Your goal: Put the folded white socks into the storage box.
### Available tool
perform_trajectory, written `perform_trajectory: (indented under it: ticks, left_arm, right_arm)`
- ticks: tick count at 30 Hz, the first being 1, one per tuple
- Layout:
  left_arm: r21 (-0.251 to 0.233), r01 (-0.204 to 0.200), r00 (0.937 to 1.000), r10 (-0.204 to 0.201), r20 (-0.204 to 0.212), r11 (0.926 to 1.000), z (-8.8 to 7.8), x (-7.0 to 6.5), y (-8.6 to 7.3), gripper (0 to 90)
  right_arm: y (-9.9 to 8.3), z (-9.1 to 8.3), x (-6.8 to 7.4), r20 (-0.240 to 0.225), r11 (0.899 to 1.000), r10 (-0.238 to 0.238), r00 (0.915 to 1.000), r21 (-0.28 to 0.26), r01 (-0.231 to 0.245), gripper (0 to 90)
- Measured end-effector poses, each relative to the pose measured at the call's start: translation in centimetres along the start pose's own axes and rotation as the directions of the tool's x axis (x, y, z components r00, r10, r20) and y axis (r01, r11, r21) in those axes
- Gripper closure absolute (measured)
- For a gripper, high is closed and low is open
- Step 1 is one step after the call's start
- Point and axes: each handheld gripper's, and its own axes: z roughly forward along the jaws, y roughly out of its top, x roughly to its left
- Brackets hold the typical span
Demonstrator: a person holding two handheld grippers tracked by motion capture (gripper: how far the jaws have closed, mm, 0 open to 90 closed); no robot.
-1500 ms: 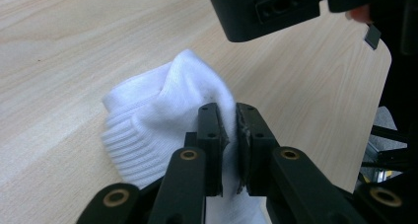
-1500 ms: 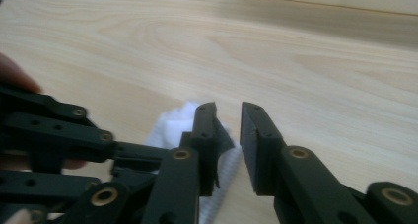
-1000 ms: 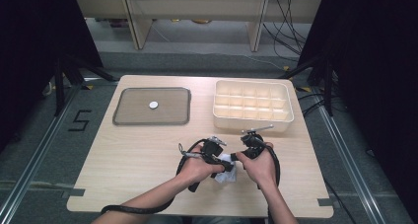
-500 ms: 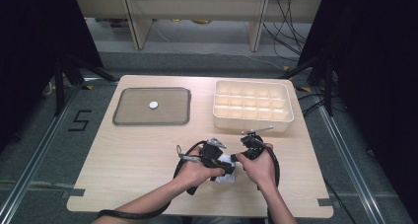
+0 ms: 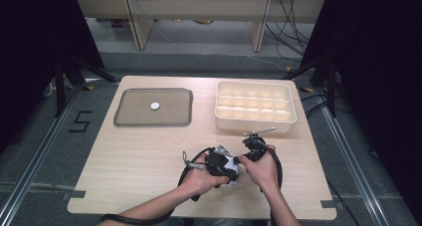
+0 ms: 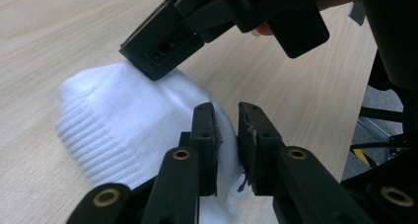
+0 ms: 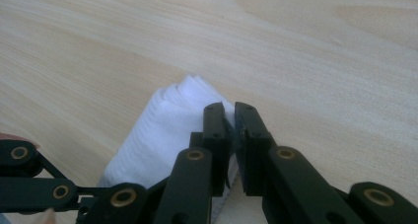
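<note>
Lying near the front edge of the pale wooden worktop (image 5: 149,151), the white ribbed knit cloth (image 6: 118,125) is pinched at two spots: the left claw (image 6: 226,135) and the right claw (image 7: 230,130) are each nearly closed on its fabric.

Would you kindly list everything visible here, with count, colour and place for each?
table: one, light wood, centre of the high view.
tray: one, grey, shallow, far left of the table.
disc: one, white, small, lying on the tray.
compartment box: one, cream, far right of the table.
sock: one, white, ribbed, near edge of the table between the grippers.
left gripper: one, black, pinching the sock.
right gripper: one, black, pinching the sock.
hands: two, holding the grippers.
</note>
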Motion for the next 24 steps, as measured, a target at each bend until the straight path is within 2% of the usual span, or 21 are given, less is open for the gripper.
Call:
perform_trajectory:
  ticks: [4,5,8,10,14,16,17,18,19,22,24]
  left_arm:
    - [-0.008,-0.009,1.0,0.009,-0.003,0.9999,-0.2,-0.2,0.0,75.9]
    - [-0.011,-0.014,0.9999,0.014,0.007,0.9998,-0.5,-0.2,0.1,75.6]
    - [-0.021,-0.002,0.9996,0.003,0.026,0.9998,-1.6,-0.1,0.4,74.9]
    - [-0.042,-0.005,0.9997,0.006,0.024,0.9991,-2.7,-0.1,0.6,75.0]
    - [-0.045,0.0,0.9995,0.001,0.031,0.999,-3.4,0.1,0.5,76.5]
    - [-0.031,-0.004,0.9992,0.005,0.039,0.9995,-3.3,0.3,0.3,77.0]
    - [-0.02,0.008,0.9992,-0.007,0.039,0.9998,-3.0,0.4,0.0,77.5]
    - [-0.002,0.022,0.9987,-0.022,0.046,0.9997,-2.4,0.5,-0.4,77.8]
    - [-0.002,0.022,0.9987,-0.022,0.046,0.9997,-2.4,0.5,-0.4,77.9]
    - [0.033,0.024,0.9988,-0.025,0.043,0.9992,-1.6,0.5,-0.7,78.2]
    - [0.036,0.019,0.9988,-0.021,0.045,0.9992,-1.1,0.6,-0.8,78.3]
  right_arm:
    - [0.0,0.0,0.0,0.003,1.0,-0.002,1.0,0.005,0.002,84.6]
    - [0.0,0.0,0.1,0.01,1.0,-0.005,0.9999,0.004,0.005,84.6]
    - [0.0,0.0,0.3,0.011,1.0,0.009,0.9999,-0.006,-0.009,84.6]
    - [0.0,0.0,0.3,0.011,1.0,0.009,0.9999,-0.007,-0.009,84.6]
    - [0.0,-0.1,0.2,0.008,1.0,0.003,1.0,-0.001,-0.003,84.6]
    - [0.0,-0.1,0.1,0.007,1.0,0.0,1.0,-0.002,0.0,84.5]
    - [0.0,0.0,0.2,0.004,1.0,0.01,0.9999,-0.001,-0.01,84.6]
    - [0.0,0.0,0.1,0.006,1.0,-0.006,1.0,-0.007,0.006,84.5]
    - [0.1,-0.1,0.2,0.009,1.0,0.006,0.9999,-0.009,-0.006,84.6]
    - [0.0,0.0,0.1,0.012,1.0,-0.009,0.9999,-0.01,0.01,84.5]
    - [0.0,0.0,0.1,0.014,1.0,0.001,0.9999,-0.002,-0.001,84.5]
